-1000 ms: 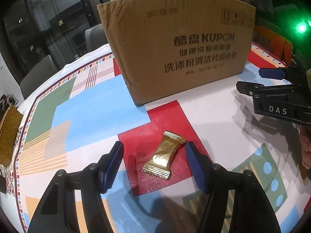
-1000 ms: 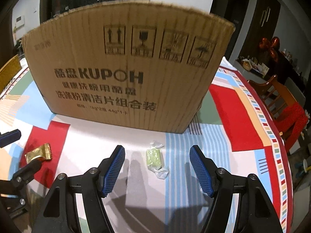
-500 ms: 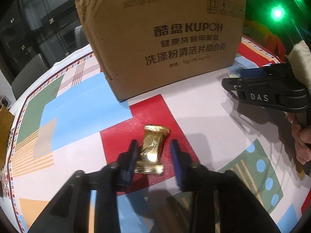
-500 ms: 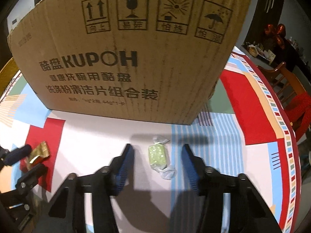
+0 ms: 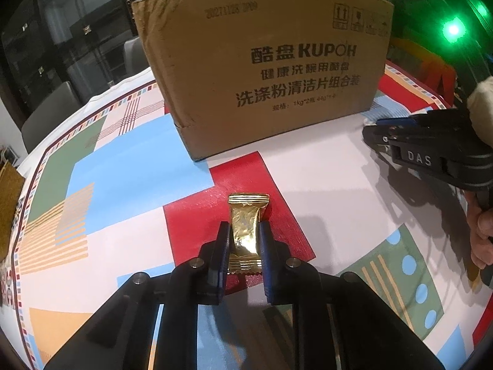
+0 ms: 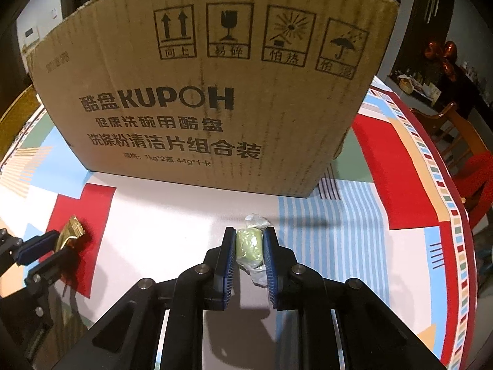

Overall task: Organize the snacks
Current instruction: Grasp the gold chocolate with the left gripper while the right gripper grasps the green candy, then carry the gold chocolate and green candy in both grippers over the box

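My left gripper (image 5: 244, 229) is shut on a gold foil snack (image 5: 246, 225) that lies on a red patch of the tablecloth. My right gripper (image 6: 249, 235) is shut on a green candy in clear wrap (image 6: 249, 245), resting on the white part of the cloth. A tall cardboard box (image 5: 265, 71) printed KUPOH stands just behind both; it also shows in the right wrist view (image 6: 209, 98). In the left wrist view the right gripper (image 5: 374, 131) is at the right, held by a hand. In the right wrist view the left gripper (image 6: 58, 248) holds the gold snack (image 6: 70, 235) at the left.
The table wears a patterned cloth (image 5: 129, 169) of blue, red, green and white blocks. Grey chairs (image 5: 46, 111) stand beyond the far left edge. A wooden chair with a red cushion (image 6: 462, 154) is at the right. A woven item (image 5: 7, 197) lies at the far left.
Both grippers went from wide open around their snacks to shut on them. The gold snack turned to lie straight between the left fingers.
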`<state>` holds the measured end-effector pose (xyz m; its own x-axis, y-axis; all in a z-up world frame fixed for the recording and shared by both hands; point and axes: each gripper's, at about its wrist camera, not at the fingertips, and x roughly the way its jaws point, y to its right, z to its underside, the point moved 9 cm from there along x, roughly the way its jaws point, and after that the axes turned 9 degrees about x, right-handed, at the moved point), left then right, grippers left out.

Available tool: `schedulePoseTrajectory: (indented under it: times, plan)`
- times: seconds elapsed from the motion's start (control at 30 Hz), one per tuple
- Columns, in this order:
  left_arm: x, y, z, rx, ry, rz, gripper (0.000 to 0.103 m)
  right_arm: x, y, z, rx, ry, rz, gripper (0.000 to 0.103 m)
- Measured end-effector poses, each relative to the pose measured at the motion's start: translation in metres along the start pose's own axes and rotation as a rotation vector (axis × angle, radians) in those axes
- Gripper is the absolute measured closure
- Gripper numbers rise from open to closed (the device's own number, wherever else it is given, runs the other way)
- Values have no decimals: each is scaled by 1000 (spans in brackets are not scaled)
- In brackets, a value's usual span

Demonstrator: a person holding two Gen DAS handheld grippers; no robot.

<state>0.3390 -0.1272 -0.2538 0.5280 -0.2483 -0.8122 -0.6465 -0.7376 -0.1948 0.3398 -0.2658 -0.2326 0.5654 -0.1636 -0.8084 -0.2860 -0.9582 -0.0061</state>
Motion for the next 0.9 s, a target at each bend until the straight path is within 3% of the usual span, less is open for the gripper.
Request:
schedulePoseTrajectory:
  times: [0.9]
  plan:
    - [-54, -42, -44, -208, 40, -69, 84, -90, -3, -48, 15, 144, -43, 84]
